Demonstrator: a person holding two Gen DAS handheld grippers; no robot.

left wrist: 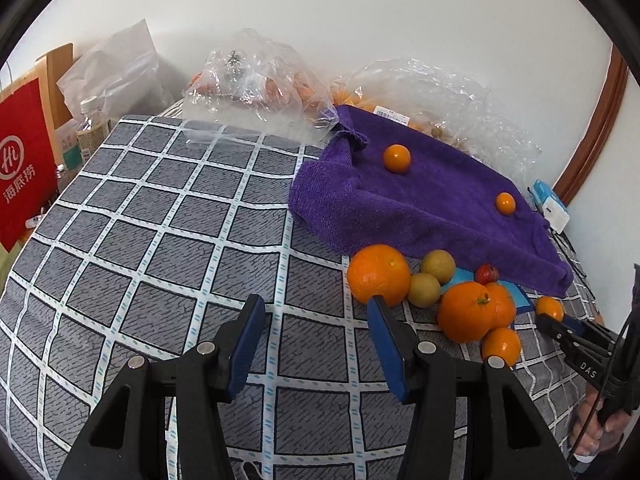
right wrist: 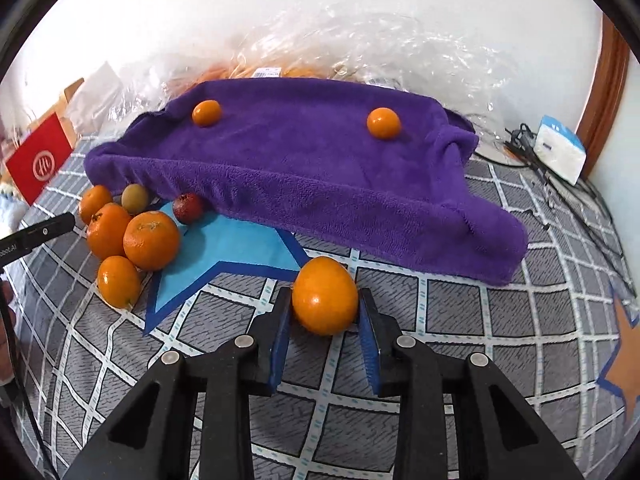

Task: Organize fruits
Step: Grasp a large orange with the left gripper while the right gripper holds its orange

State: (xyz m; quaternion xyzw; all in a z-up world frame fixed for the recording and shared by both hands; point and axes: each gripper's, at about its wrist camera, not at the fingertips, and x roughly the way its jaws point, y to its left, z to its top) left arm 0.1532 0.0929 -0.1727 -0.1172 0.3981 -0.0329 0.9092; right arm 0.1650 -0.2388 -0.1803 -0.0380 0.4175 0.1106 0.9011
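Note:
My right gripper [right wrist: 325,302] is shut on a small orange [right wrist: 325,296], which rests on the checked cloth just in front of the purple towel [right wrist: 300,160]. The left wrist view shows the same small orange [left wrist: 550,307] at the right gripper's tips. Two small oranges [right wrist: 206,113] [right wrist: 383,122] lie on top of the towel. To the left sits a pile of oranges [right wrist: 151,240], with a greenish fruit [right wrist: 136,199] and a red fruit [right wrist: 188,208]. My left gripper [left wrist: 315,306] is open and holds nothing. Its right finger reaches the big orange [left wrist: 378,274] at the pile's near edge.
Clear plastic bags [left wrist: 256,76] with more fruit lie behind the towel against the wall. A red paper bag [left wrist: 24,164] and a bottle [left wrist: 94,124] stand at the left edge. A white box [right wrist: 560,152] and cables [right wrist: 560,188] lie at the right. A blue star [right wrist: 224,256] marks the cloth.

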